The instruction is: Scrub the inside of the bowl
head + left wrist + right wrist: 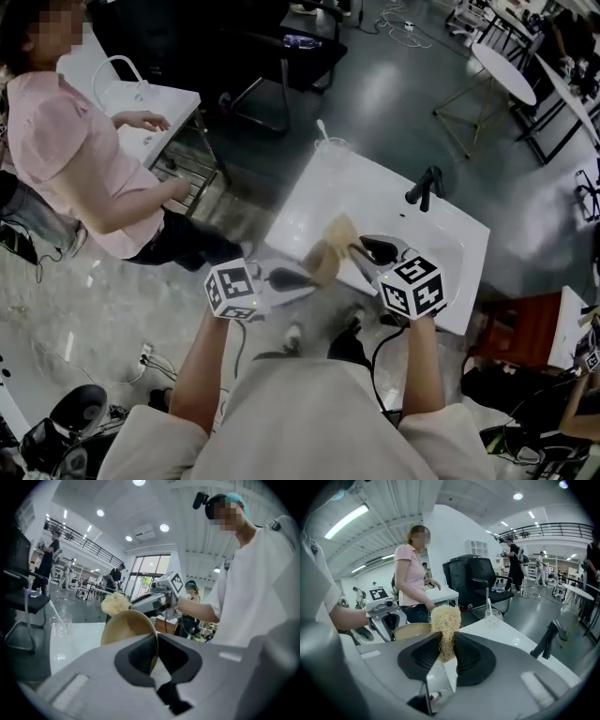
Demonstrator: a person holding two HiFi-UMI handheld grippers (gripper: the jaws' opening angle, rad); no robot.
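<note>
My left gripper point(298, 278) point(155, 644) is shut on the rim of a tan bowl point(323, 263) point(125, 626), held tilted above the white counter point(356, 197). The thin rim runs between the two dark pads. My right gripper point(362, 251) point(446, 645) is shut on a pale fibrous scrubber point(340, 230) point(444, 618), whose top sticks out beyond the jaws. The scrubber point(114, 604) sits at the bowl's upper edge, next to its opening. In the right gripper view the bowl point(411, 631) shows just left of the scrubber, with the left gripper point(386, 617) behind it.
A black faucet point(424, 187) point(548, 639) stands by the sink basin point(448, 258) at the right. A clear glass with a stick in it point(332, 144) point(61, 623) point(492, 616) is at the counter's far end. A person in pink point(75, 159) stands left; a black chair point(281, 47) is beyond.
</note>
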